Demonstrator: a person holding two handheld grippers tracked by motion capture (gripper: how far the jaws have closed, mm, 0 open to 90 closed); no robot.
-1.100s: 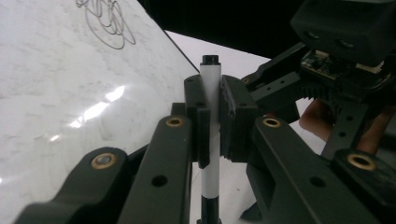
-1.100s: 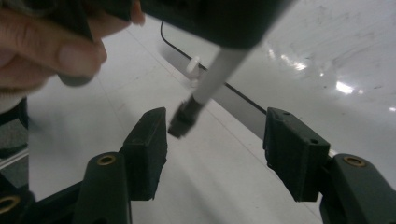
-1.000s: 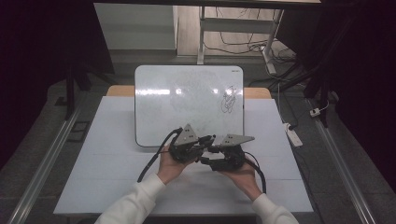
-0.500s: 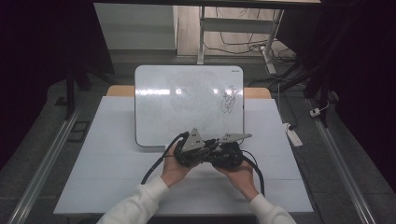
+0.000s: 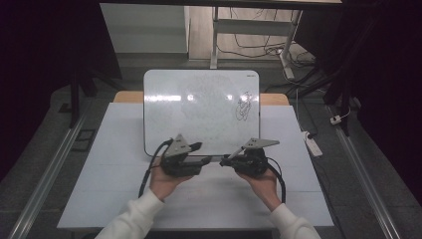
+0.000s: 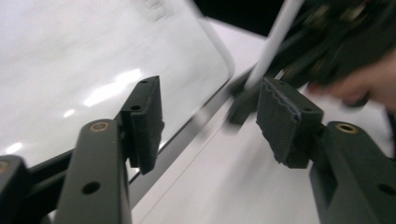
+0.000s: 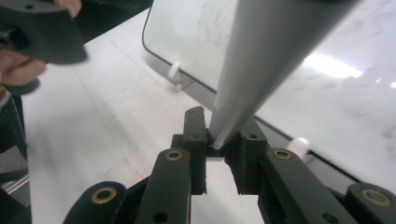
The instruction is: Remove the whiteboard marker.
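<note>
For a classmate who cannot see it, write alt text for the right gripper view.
The right gripper is shut on a grey marker slanting up out of frame. Beyond lies a whiteboard on the white table, the other gripper at top left.

A slim grey-white marker [image 7: 261, 60] was clamped at one end between the closed jaws of the right gripper [image 7: 219, 140], its barrel slanting up and away from the pads toward the camera. In the high view it appeared as a thin pale stick [image 5: 233, 155] at the tip of the right gripper [image 5: 225, 162], pointing left toward the left gripper [image 5: 201, 153]. It hung just above the white table cover, close to the near edge of the whiteboard [image 5: 199, 104]. In the left gripper view the marker [image 6: 273, 39] showed blurred, beyond the open jaws, touching neither pad.
</note>
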